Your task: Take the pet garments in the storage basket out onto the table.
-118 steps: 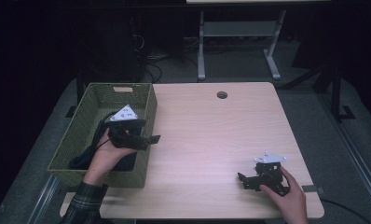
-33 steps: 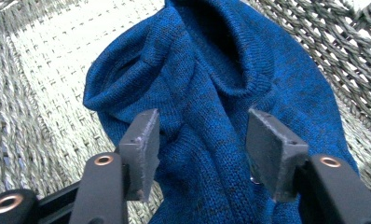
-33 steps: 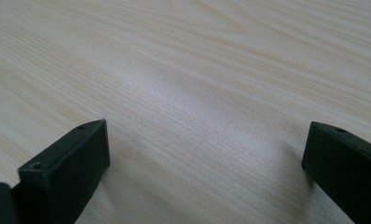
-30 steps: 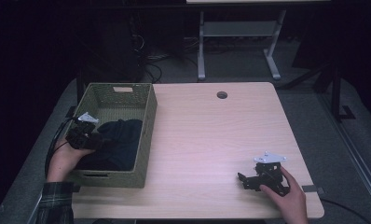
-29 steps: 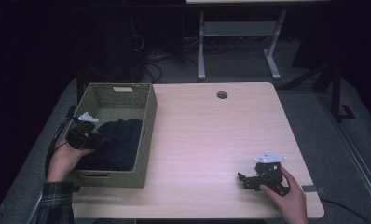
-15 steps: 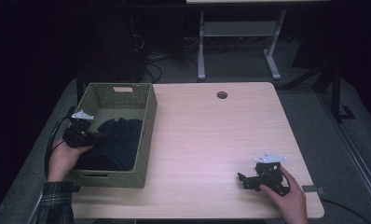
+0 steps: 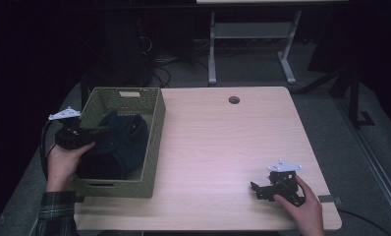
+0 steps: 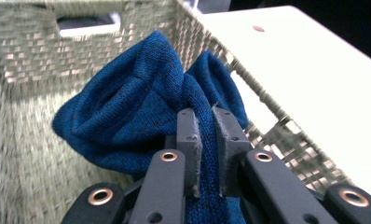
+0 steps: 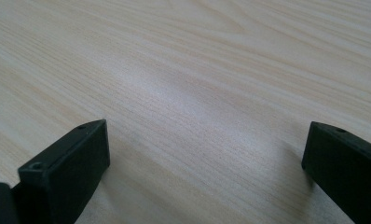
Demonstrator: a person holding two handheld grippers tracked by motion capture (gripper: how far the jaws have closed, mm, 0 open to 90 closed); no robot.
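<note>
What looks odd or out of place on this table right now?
Nothing looks damaged or spilled. The blue knit garment is bunched, pinched by the left tongs inside the woven basket. The right tongs rest open on the bare table.

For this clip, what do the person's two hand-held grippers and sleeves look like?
Both are black. The left hand-held gripper carries a grey three-cornered plate on top and trails a dark cable; its linkage shows copper-coloured rivets and flat dark pads. The right hand-held gripper has the same plate. A plaid cuff covers the left wrist.
</note>
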